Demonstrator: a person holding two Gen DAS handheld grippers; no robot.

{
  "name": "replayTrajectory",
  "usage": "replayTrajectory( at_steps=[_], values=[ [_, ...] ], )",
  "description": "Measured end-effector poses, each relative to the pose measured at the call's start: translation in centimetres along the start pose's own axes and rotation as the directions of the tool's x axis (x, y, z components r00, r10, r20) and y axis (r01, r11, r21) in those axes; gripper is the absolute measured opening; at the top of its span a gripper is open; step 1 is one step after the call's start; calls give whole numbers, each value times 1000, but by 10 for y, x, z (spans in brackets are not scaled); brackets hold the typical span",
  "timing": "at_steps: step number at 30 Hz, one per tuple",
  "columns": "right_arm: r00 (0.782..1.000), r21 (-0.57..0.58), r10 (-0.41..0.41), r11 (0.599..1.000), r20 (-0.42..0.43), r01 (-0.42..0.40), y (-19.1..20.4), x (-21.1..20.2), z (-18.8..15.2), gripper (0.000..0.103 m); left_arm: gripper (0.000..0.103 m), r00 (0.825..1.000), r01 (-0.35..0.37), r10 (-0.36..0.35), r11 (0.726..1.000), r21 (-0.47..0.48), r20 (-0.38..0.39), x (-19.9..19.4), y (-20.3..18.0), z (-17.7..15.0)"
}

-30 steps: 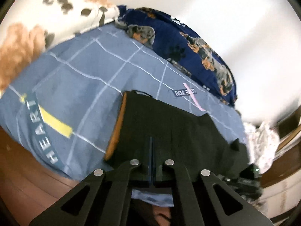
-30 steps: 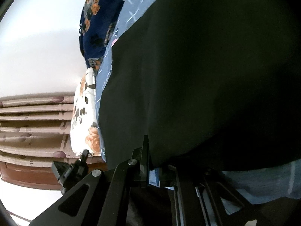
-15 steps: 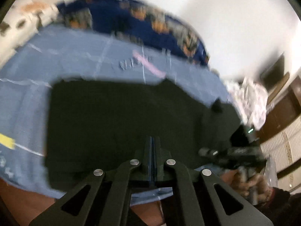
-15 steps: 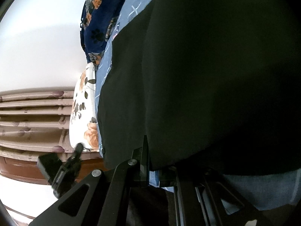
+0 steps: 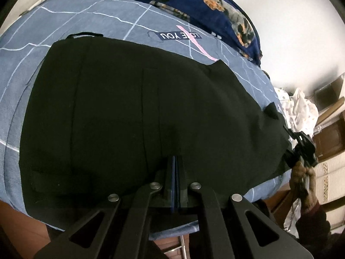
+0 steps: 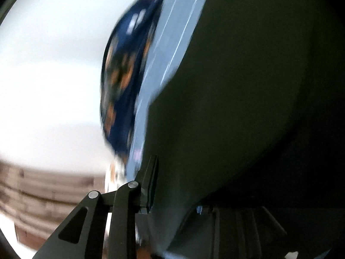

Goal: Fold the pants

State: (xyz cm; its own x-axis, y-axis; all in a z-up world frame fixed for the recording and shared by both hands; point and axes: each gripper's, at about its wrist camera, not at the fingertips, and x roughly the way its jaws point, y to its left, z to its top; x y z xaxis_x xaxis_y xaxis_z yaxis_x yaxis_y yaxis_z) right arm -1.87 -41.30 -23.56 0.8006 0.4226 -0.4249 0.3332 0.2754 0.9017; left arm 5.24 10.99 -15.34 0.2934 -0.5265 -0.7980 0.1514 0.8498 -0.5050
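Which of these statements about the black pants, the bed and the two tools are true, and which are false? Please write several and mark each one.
1. The black pants lie on a blue-grey bedsheet with white lines. True.
2. The left tool is wide open above the pants. False: its jaws are shut together at the near edge of the pants.
3. A dark blue blanket with a dog print lies at the far side of the bed. True.
4. The pants are bright red. False: they are black.
5. The right tool is at the right end of the pants. True.

Bright, fisheye-warped; right view motion-blurred.
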Motion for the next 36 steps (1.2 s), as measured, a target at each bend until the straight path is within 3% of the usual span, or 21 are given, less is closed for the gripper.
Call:
replayTrajectory(
  at_steps=[3, 5, 11, 17, 23, 28, 36],
  values=[
    [991, 47, -17, 999, 133, 11, -24, -34, 52, 21, 2, 1000, 2, -2, 1000, -4, -2, 1, 1, 1],
    [984, 64, -34, 998, 175, 23, -35, -51, 81, 14, 2, 1000, -14, 14, 1000, 18, -1, 2, -3, 1],
    [965, 84, -60, 996, 253, 40, -47, -85, 121, 5, 2, 999, -33, 33, 999, 28, 0, 2, -7, 2],
    [950, -17, -52, 998, 307, 60, -24, -124, 111, 4, 2, 998, -62, 62, 997, 56, 0, 3, -12, 2],
    [946, 56, -95, 995, 309, 81, -63, -170, 80, 4, 2, 999, -44, 44, 998, 42, -6, 3, -6, 2],
    [945, 146, -126, 986, 301, 85, -108, -180, 68, 3, 2, 998, -53, 54, 997, 58, -12, 5, -8, 6],
    [947, 134, -86, 990, 310, 46, -108, -195, 65, 3, 2, 998, -65, 66, 995, 80, -13, 6, -11, 7]
  ],
)
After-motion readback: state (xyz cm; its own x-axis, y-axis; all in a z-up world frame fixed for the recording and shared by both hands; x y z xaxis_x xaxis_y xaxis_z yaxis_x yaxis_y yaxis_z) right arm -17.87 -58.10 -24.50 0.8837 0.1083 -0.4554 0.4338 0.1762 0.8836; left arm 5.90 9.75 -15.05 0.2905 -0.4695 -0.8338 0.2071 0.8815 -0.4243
